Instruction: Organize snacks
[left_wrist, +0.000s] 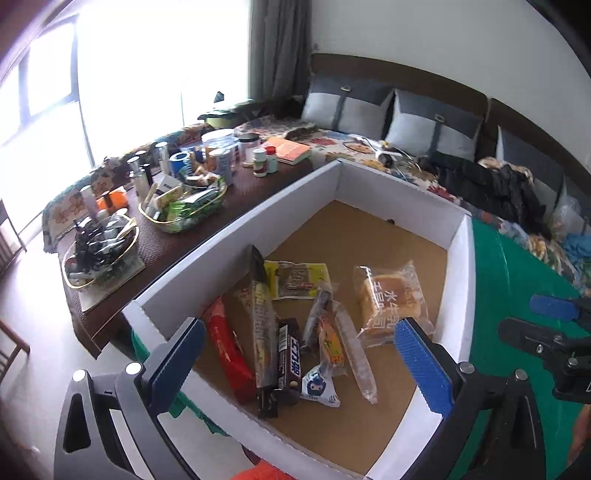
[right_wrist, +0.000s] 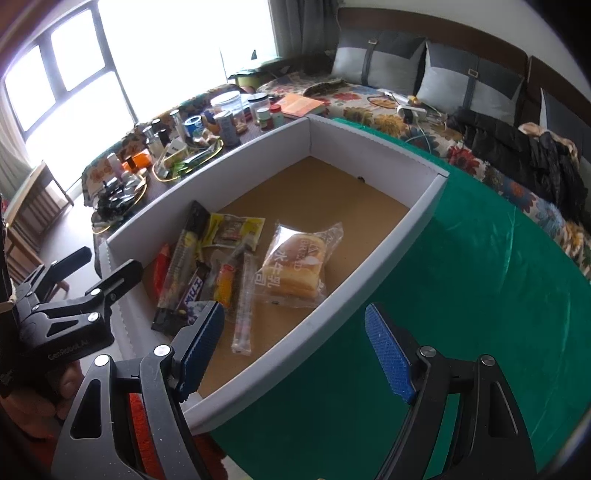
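Observation:
A white-walled cardboard box (left_wrist: 458, 236) (right_wrist: 424, 206) sits on a green table and holds several snacks. A wrapped bread (left_wrist: 391, 299) (right_wrist: 295, 269) lies at the right. A dark chocolate bar (left_wrist: 288, 354) (right_wrist: 194, 291), a red pack (left_wrist: 227, 347), a yellow packet (left_wrist: 297, 278) (right_wrist: 232, 230) and a clear tube (left_wrist: 354, 350) (right_wrist: 245, 302) lie at the left. My left gripper (left_wrist: 299, 358) is open and empty above the snacks. My right gripper (right_wrist: 295, 343) is open and empty over the box's near right wall.
The green table cover (right_wrist: 461, 314) spreads to the right of the box. A dark side table (left_wrist: 251, 184) behind the box carries trays of snacks, jars and bottles. A sofa with grey cushions (left_wrist: 432, 125) runs along the back wall.

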